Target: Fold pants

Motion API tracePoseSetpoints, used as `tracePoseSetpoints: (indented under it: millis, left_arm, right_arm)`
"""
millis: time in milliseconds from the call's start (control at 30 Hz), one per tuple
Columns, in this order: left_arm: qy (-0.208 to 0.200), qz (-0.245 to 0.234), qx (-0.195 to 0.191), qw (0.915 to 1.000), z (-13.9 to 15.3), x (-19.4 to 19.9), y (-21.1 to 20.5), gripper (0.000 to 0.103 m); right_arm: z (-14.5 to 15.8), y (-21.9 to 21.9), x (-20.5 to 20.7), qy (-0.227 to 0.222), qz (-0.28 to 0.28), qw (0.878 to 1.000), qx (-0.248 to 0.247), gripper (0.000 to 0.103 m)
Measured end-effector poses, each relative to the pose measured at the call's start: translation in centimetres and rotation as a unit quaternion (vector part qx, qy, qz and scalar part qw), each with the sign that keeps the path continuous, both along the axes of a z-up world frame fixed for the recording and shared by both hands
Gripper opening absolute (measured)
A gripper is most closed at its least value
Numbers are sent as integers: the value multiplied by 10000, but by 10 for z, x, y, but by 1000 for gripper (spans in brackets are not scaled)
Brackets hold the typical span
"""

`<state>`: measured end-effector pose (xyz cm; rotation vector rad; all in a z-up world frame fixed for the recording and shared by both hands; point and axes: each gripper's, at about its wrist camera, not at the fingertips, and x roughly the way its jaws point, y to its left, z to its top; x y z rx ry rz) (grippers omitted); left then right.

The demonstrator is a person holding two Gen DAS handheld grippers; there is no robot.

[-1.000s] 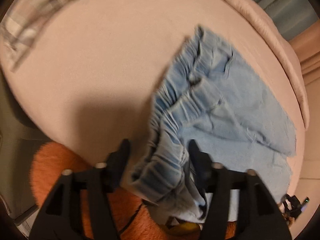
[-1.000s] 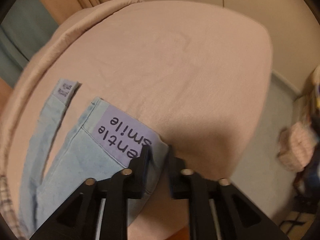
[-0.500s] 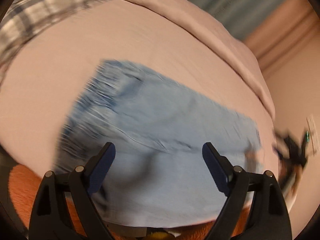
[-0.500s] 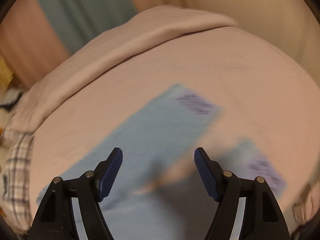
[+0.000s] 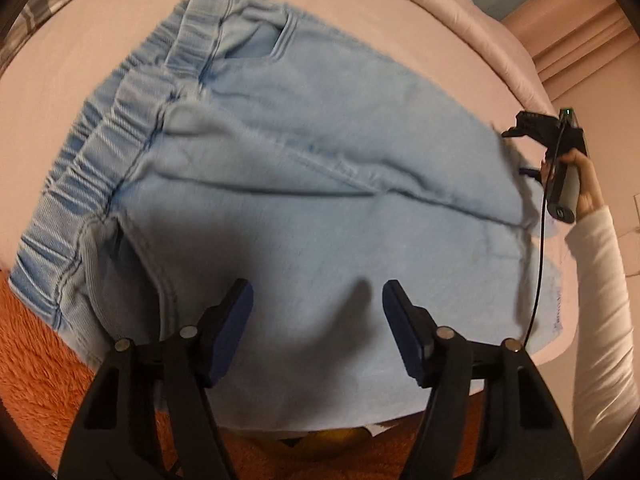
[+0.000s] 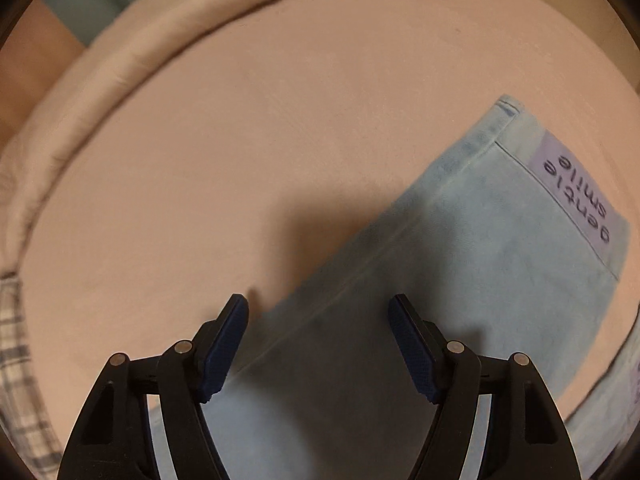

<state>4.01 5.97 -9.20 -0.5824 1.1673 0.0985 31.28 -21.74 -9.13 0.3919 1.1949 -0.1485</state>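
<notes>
Light blue pants (image 5: 300, 160) lie spread on the pink bed, with the elastic waistband (image 5: 100, 152) at the left of the left wrist view. My left gripper (image 5: 316, 286) hovers over the seat of the pants near the bed's front edge. Its jaws are closing, with only flat cloth below them and nothing pressed. In the right wrist view one pant leg (image 6: 480, 260) runs to a hem with a lilac "gentle smile" label (image 6: 576, 196). Open above that leg's upper edge is my right gripper (image 6: 317, 300), empty. The left wrist view also shows the right gripper (image 5: 560, 152), in a hand.
The pink bed sheet (image 6: 240, 160) has a rolled pink duvet (image 6: 120, 60) along its far side. A plaid cloth (image 6: 12, 360) lies at the left edge. An orange fluffy cover (image 5: 32, 360) hangs below the bed's front edge. A white sleeve (image 5: 600, 280) is at the right.
Both grippers have let go: the left released the bunched waistband, the right released the labelled hem. Both moved sideways over the pants, which now lie flat.
</notes>
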Motion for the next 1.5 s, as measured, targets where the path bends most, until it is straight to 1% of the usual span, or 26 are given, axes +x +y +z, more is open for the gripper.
tracePoseSetpoints:
  millis: [67, 100, 167, 200, 233, 267, 300, 333, 433, 500, 533, 567, 633, 733, 800, 833, 900, 1000, 1100, 1133, 1167, 1200, 1233, 1267, 1367, 1500]
  left_arm:
    - [-43, -14, 35, 10000, -1, -2, -1, 66]
    - [-40, -12, 36, 10000, -1, -2, -1, 66]
    - [-9, 28, 3, 10000, 0, -1, 0, 66]
    - [-6, 47, -9, 10000, -1, -2, -2, 66]
    - [-13, 52, -12, 10000, 1, -4, -2, 66]
    - [-19, 47, -11, 10000, 3, -4, -1, 66]
    - [-31, 40, -17, 10000, 4, -4, -1, 66]
    - [-47, 36, -58, 10000, 6, -6, 1, 66]
    - [-171, 98, -366, 9991, 19, -2, 8, 66]
    - [-370, 131, -488, 9980, 32, 2, 11, 66]
    - [-551, 186, -525, 9969, 43, 7, 13, 68]
    - [-669, 222, -526, 9961, 48, 9, 13, 71]
    - [-900, 261, -502, 9943, 61, 19, 13, 76]
    - [-1154, 188, -543, 9917, 75, 46, 11, 76]
    - [-1214, 250, -589, 9905, 76, 67, 11, 75]
    - [-1198, 273, -559, 9909, 74, 74, 13, 74]
    - [-1129, 257, -474, 9921, 69, 97, 9, 74]
    - [-971, 141, -498, 9939, 59, 129, 3, 68]
    - [-696, 112, -474, 9964, 40, 157, 0, 55]
    - [-564, 137, -487, 9971, 32, 161, 1, 46]
    - [-443, 176, -559, 9973, 24, 165, 2, 32]
    - [-350, 213, -628, 9972, 18, 166, 3, 26]
    - [-284, 241, -761, 9964, 10, 164, 5, 17]
    - [-286, 216, -795, 9962, 9, 161, 5, 13]
    - [-560, 158, -724, 9957, 26, 138, 2, 11]
    - [-1118, -19, -990, 9888, 62, 79, 1, 11]
  right_arm:
    - [-1, 6, 2, -40, 28, 9990, -442, 69]
    - [-3, 8, 2, 15, -8, 9981, -623, 64]
    - [-4, 12, 3, 37, -12, 9972, -748, 57]
    - [-4, 12, 4, 38, -9, 9970, -771, 47]
    - [-4, 8, 3, 19, -36, 9974, -723, 34]
    - [-2, 3, 0, -6, -71, 9980, -622, 28]
    - [-1, -2, -1, -38, -103, 9990, -437, 17]
    - [4, -19, -10, -85, -108, 9999, -96, 10]
    - [19, -37, -33, -453, -19, 9981, 408, 7]
    - [40, -49, -63, -912, 61, 9935, 678, 7]
    - [55, -59, -87, -1237, 97, 9882, 901, 7]
    - [65, -66, -106, -1459, 103, 9835, 1062, 7]
    - [82, -73, -148, -1885, 257, 9740, 1231, 7]
    - [91, -82, -200, -2236, 330, 9666, 1205, 7]
    - [80, -92, -228, -2247, 242, 9663, 1232, 7]
    - [79, -91, -230, -2198, 222, 9671, 1263, 7]
    - [59, -94, -247, -1991, 103, 9702, 1374, 7]
    - [42, -89, -233, -1741, 105, 9759, 1312, 7]
    - [41, -85, -228, -1547, 101, 9786, 1356, 7]
    - [44, -82, -229, -1562, 112, 9782, 1362, 7]
    - [43, -82, -228, -1585, 105, 9774, 1395, 7]
    - [42, -82, -227, -1598, 84, 9767, 1432, 7]
    - [40, -82, -225, -1608, 78, 9760, 1467, 7]
    - [39, -81, -225, -1607, 73, 9756, 1493, 7]
    - [33, -83, -233, -1597, 99, 9770, 1412, 7]
    - [47, -93, -243, -1788, 34, 9759, 1254, 7]
